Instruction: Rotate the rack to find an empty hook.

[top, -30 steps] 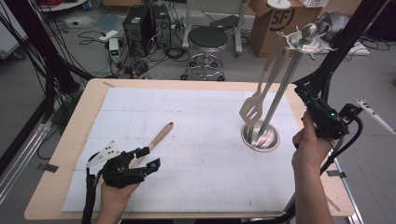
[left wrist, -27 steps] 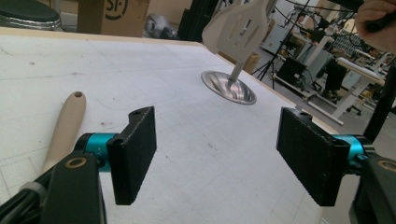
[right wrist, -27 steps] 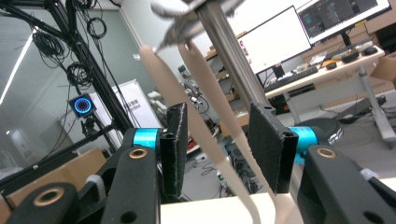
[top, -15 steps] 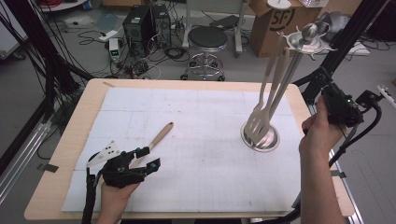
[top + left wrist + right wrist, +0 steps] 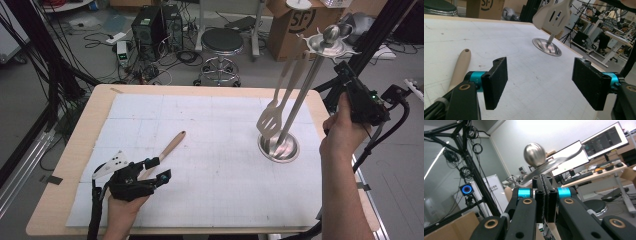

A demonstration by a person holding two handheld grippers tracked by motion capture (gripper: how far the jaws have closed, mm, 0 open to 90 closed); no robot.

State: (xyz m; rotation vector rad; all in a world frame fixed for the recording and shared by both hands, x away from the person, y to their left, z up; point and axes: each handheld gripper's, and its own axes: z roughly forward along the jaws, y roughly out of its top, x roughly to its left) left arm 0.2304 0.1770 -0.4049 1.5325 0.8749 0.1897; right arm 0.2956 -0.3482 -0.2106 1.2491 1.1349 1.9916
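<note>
A slotted turner point(image 5: 272, 120) is seen hanging on the rack point(image 5: 300, 95) at the right of the table point(image 5: 65, 150), its blade just above the steel base point(image 5: 278, 147). The right gripper point(image 5: 357, 97), jaws pressed together on nothing, is held off the table's right edge beside the rack top. The left gripper point(image 5: 157, 170) rests near left, jaws spread, just beside a wooden handle point(image 5: 167, 149). The hanging step is judged done; next, that handle would need to be straddled and pinched.

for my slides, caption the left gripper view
Open left gripper beside a wooden handle, facing a slotted spatula hung on its stand.
</note>
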